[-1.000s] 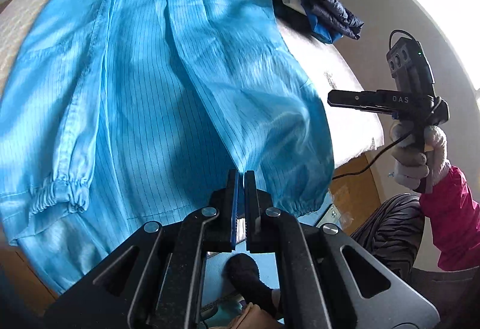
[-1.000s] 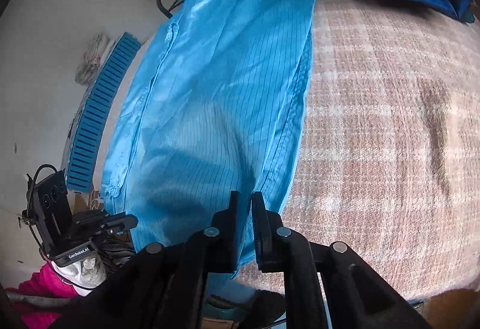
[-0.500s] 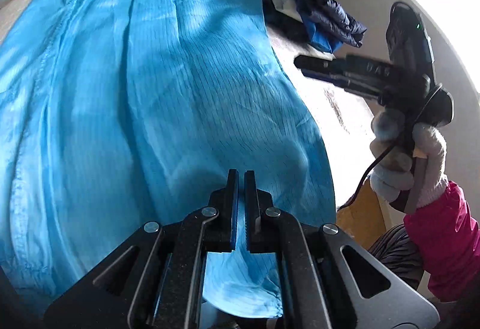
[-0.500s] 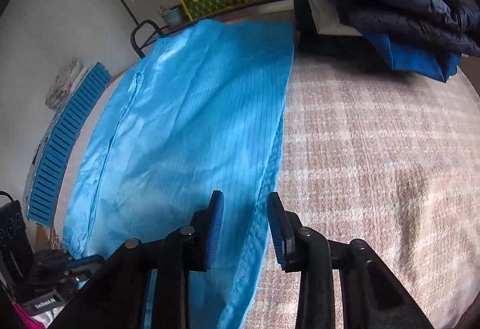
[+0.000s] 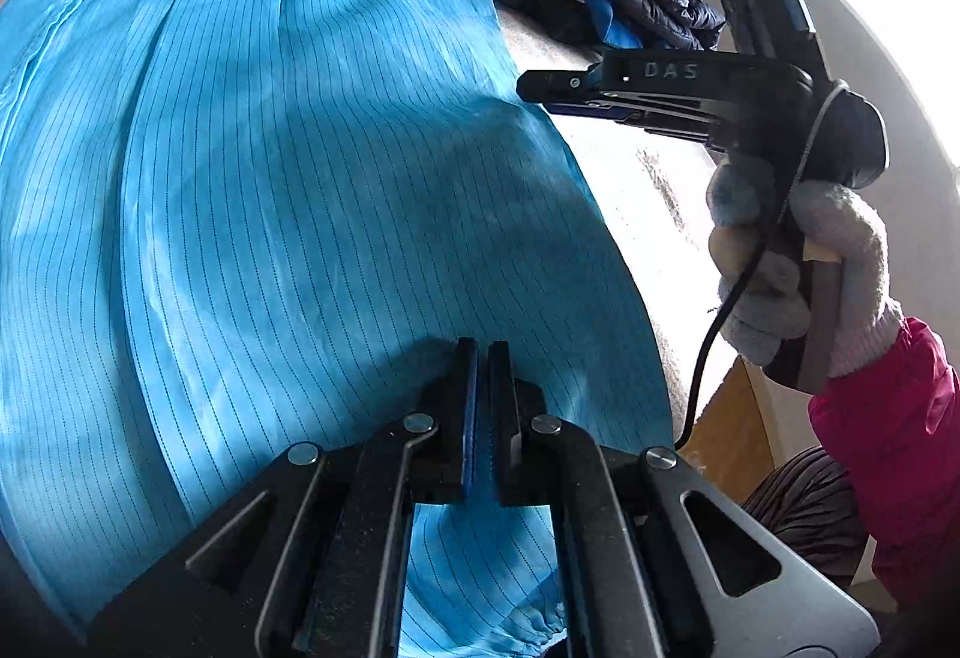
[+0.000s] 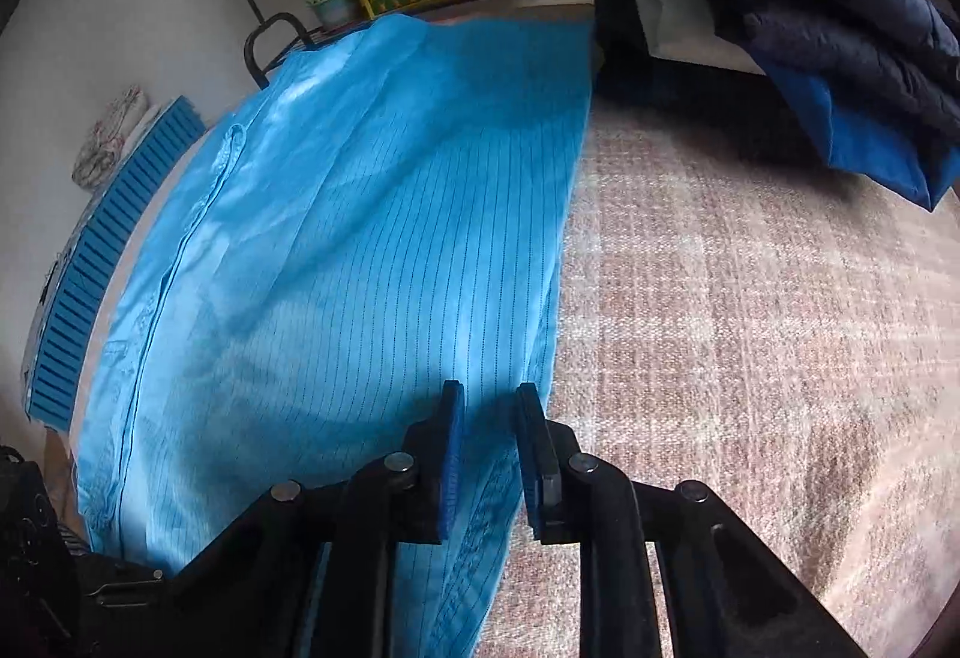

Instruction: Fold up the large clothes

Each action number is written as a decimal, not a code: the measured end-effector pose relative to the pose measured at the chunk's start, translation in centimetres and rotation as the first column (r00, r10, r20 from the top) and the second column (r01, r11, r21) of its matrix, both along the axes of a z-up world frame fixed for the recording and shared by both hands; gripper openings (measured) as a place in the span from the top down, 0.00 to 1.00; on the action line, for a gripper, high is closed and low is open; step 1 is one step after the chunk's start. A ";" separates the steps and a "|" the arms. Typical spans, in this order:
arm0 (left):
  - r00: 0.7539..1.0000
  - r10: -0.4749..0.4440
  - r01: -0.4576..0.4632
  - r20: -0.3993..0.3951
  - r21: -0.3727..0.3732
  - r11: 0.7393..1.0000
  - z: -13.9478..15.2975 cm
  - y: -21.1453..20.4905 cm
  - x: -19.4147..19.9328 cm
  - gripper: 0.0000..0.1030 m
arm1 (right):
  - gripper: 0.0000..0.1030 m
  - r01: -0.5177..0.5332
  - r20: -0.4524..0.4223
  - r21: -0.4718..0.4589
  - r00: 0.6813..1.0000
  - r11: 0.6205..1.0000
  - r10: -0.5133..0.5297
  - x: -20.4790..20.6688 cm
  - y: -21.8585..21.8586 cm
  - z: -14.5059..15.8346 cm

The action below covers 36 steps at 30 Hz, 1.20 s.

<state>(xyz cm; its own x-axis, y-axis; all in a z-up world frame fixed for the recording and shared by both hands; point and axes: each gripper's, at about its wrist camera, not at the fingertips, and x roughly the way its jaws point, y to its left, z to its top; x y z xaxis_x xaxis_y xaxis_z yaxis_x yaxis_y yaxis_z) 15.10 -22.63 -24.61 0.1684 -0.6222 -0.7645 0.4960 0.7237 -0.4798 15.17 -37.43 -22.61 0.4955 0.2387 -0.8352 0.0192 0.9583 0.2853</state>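
Okay, my left gripper (image 5: 483, 358) is clamped on the blue garment (image 5: 300, 178); my right gripper (image 6: 487, 400) has just been closing, jaws apart over its edge.

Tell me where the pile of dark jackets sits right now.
In the right wrist view the pile of dark jackets lies at the upper right on the checked blanket, just right of the blue garment's far edge.

blue garment (image 5: 312, 190) hem cut off, table beneath hidden

The blue garment (image 5: 312, 190) is thin, faintly glossy pinstriped cloth; the blanket (image 6: 750, 328) beneath is coarse, matt woven plaid.
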 end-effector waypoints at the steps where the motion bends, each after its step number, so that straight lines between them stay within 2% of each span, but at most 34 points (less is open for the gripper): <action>1: 1.000 -0.001 0.001 -0.010 -0.008 1.000 0.0 -0.1 0.0 1.00 | 0.68 -0.016 0.013 0.026 1.000 1.000 0.016 -0.5 -0.1 0.5; 3: 1.000 -0.007 0.007 -0.008 -0.009 1.000 -0.1 -0.7 -0.2 1.00 | 0.64 -0.017 0.035 0.027 0.999 0.999 0.016 -2.1 -0.5 1.4; 5: 0.999 -0.023 0.023 0.035 0.011 1.000 0.0 -1.6 -0.8 1.00 | 0.57 -0.001 0.026 0.067 1.000 0.998 0.000 -3.1 -1.6 1.2; 6: 0.998 -0.033 0.032 0.053 0.020 0.999 0.1 -2.2 -1.0 1.00 | 0.57 0.018 0.011 0.093 1.000 0.996 -0.019 -3.4 -2.2 0.9; 9: 0.998 -0.039 0.038 0.045 0.009 0.999 0.1 -3.1 -0.9 1.00 | 0.54 0.071 -0.040 0.220 0.997 0.973 -0.063 -4.1 -4.0 -0.8; 11: 0.998 -0.043 0.043 0.041 0.004 0.999 0.2 -3.3 -0.5 1.00 | 0.54 0.080 -0.069 0.328 0.996 0.941 -0.061 -4.4 -4.6 -2.1; 13: 0.999 -0.035 0.035 0.005 -0.019 0.999 0.2 -3.1 -0.2 1.00 | 0.54 0.077 -0.072 0.386 0.996 0.919 -0.054 -4.6 -4.5 -3.0; 15: 1.000 -0.028 0.028 -0.009 -0.037 0.999 0.8 -2.2 -0.1 1.00 | 0.56 0.058 -0.053 0.382 0.998 0.922 -0.041 -4.6 -3.8 -3.1; 16: 1.000 -0.018 0.018 0.004 -0.050 0.999 1.4 -1.5 -0.2 1.00 | 0.61 0.045 -0.049 0.381 0.998 0.923 -0.029 -4.4 -3.3 -3.1; 17: 1.000 -0.006 0.007 0.019 -0.064 0.998 2.1 -0.7 -0.3 1.00 | 0.70 0.037 -0.055 0.387 0.998 0.921 -0.017 -4.3 -3.0 -3.2; 19: 0.998 0.028 -0.024 0.058 -0.067 0.997 3.1 0.5 -0.2 1.00 | 0.76 0.040 -0.058 0.380 0.998 0.924 -0.019 -4.1 -2.2 -3.5; 22: 0.995 0.067 -0.064 0.075 -0.038 0.997 3.1 0.4 0.9 1.00 | 0.98 0.054 -0.066 0.342 0.997 0.938 -0.033 -3.6 -1.6 -3.4; 24: 0.994 0.086 -0.085 0.063 -0.023 0.996 2.1 -0.1 1.7 1.00 | 1.00 0.059 -0.063 0.311 0.997 0.949 -0.041 -3.0 -0.7 -2.8; 27: 0.998 0.061 -0.061 0.010 -0.001 0.998 -0.2 -1.1 1.7 1.00 | 1.00 0.052 -0.051 0.267 0.998 0.962 -0.039 -2.6 0.4 -1.7; 30: 0.998 0.044 -0.043 0.049 -0.004 0.999 -0.4 -1.6 1.2 1.00 | 1.00 0.047 -0.049 0.235 0.998 0.971 -0.037 -1.5 1.7 -0.7; 32: 0.999 0.052 -0.051 0.013 -0.028 0.998 -0.5 -1.1 1.1 1.00 | 1.00 0.044 -0.043 0.230 0.998 0.972 -0.035 -1.1 2.2 -0.1; 36: 0.997 0.082 -0.081 0.004 -0.084 0.993 0.0 0.7 0.3 1.00 | 1.00 0.003 0.001 0.266 1.000 0.964 -0.004 -0.7 2.4 0.7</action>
<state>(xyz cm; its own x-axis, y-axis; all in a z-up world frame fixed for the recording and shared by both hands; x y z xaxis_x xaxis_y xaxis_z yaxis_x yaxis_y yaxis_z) 15.41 -21.92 -24.63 0.2267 -0.6678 -0.7090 0.4406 0.7195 -0.5368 14.45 -35.00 -21.87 0.4984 0.4504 -0.7408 0.0218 0.8476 0.5301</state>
